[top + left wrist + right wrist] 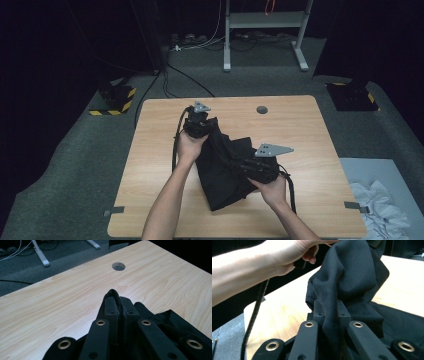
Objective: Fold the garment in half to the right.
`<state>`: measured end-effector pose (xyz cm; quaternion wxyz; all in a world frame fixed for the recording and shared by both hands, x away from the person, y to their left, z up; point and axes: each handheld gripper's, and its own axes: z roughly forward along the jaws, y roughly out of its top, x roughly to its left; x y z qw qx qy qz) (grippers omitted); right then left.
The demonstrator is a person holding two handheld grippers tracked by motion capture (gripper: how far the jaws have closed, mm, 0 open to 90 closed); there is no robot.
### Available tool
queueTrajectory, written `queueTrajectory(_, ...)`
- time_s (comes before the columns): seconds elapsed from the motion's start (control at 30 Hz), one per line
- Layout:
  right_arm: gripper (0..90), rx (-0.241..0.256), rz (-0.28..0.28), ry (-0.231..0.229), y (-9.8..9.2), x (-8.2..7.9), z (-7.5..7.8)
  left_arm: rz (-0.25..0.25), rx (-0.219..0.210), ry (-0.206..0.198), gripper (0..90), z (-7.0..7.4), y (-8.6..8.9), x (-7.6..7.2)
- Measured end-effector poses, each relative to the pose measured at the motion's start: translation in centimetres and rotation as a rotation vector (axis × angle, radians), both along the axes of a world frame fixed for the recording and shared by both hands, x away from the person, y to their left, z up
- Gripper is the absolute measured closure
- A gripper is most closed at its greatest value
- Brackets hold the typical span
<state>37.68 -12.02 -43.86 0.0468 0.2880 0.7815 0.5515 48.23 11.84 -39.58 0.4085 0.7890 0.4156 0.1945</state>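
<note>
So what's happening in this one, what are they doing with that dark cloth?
A person stands at a wooden table with a gripper in each hand, working a black garment. The left gripper is shut on a fold of the cloth near the far side of the table, and the right gripper is shut on another part nearer the person. Part of the fabric is lifted and bunched between them while the rest lies on the table. It looks like folding or straightening in progress, not finished.

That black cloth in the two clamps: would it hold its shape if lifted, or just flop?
The black cloth probably flops: it drapes in soft folds between the left gripper and right gripper. It seems light, and unlikely to slip, since both jaws pinch it.
</note>
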Motion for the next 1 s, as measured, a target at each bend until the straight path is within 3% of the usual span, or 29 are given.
queueTrajectory(0.23, 83.8, -0.021, -0.025, 0.007, -0.6, 0.2, -0.9, 0.009, 0.016, -0.005, 85.2, -0.9, -1.0, 0.3)
queueTrajectory(0.57, 83.7, -0.024, -0.067, 0.057, -2.0, 0.7, -2.8, 0.016, 0.018, 0.017, 84.5, -3.4, -2.2, 0.9)
queueTrajectory(1.0, 83.4, -0.057, -0.116, 0.100, -3.6, 1.3, -5.1, -0.011, 0.053, 0.004, 83.1, -5.4, -4.7, 1.5)
